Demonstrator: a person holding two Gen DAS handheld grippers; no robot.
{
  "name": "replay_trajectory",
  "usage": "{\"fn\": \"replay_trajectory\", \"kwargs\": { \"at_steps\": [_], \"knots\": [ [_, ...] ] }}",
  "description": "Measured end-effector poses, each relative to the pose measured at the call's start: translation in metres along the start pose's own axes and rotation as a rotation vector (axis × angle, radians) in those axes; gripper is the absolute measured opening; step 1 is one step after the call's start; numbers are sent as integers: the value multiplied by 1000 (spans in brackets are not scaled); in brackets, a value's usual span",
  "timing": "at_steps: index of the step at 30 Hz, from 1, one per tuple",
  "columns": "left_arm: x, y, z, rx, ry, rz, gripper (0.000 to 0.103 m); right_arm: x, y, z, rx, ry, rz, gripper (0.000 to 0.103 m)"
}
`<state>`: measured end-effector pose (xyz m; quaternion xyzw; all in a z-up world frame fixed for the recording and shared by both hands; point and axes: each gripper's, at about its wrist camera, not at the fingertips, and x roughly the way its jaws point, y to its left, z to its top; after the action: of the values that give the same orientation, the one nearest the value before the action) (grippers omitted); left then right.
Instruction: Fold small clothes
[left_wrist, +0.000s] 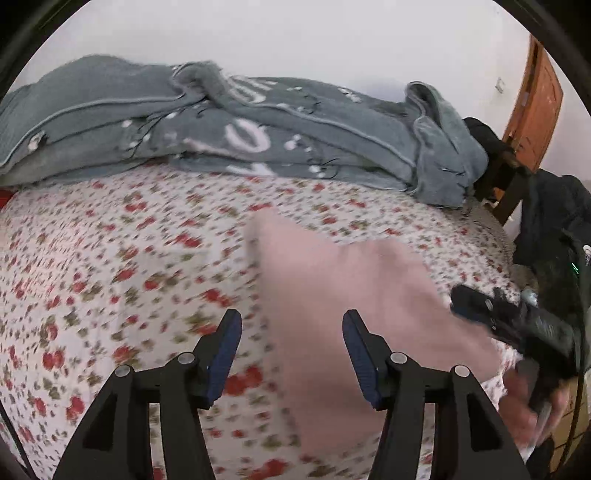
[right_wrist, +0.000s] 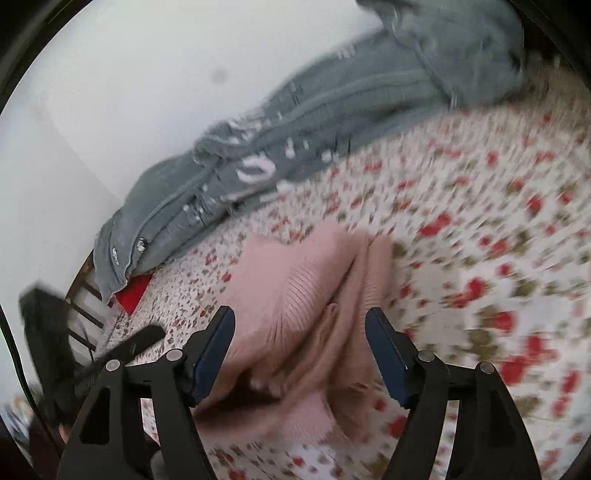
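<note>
Pink knit garment (right_wrist: 314, 295) lying rumpled on the floral bed sheet (left_wrist: 110, 258), well in front of the grey blanket (left_wrist: 221, 122). Left hand-held gripper (left_wrist: 291, 354) and right hand-held gripper (right_wrist: 299, 350) both parted over the garment, holding nothing. Probably soft, light and limp; best pinched at a ribbed edge or corner.

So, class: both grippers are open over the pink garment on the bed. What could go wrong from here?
1. The pink garment lies bunched in ridges, so a pinch by the right gripper may catch several layers and fold crooked.
2. The left gripper sits over the garment's edge; it could grab the floral sheet too.
3. Both views are blurred, so a fast grab might miss.
</note>
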<state>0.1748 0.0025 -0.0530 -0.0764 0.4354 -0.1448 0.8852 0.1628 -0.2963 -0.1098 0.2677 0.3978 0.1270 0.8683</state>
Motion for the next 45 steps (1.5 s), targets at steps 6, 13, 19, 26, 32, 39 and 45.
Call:
{"fn": "replay_trajectory", "kwargs": {
  "at_steps": [6,13,19,26,32,39,45],
  "knots": [
    [15,46,-12,-96,24,-17,55,41,21,7,-90,56,-22,20],
    [25,50,-27,-118,49,-84,55,61,3,0,-150,43,-123,24],
    [19,33,-48,-44,54,-146,61,12,-3,4,-85,11,-83,51],
    [-1,5,-79,71,52,-234,75,-20,34,-14,-185,-13,-20,65],
    [15,-31,-98,213,110,-183,79,0,31,-28,-228,74,-84,65],
    [35,-21,-94,153,38,-137,55,-7,20,-27,-184,86,-16,56],
    [26,-1,-96,53,-10,-214,23,18,17,-40,-183,152,-27,26]
  ]
}}
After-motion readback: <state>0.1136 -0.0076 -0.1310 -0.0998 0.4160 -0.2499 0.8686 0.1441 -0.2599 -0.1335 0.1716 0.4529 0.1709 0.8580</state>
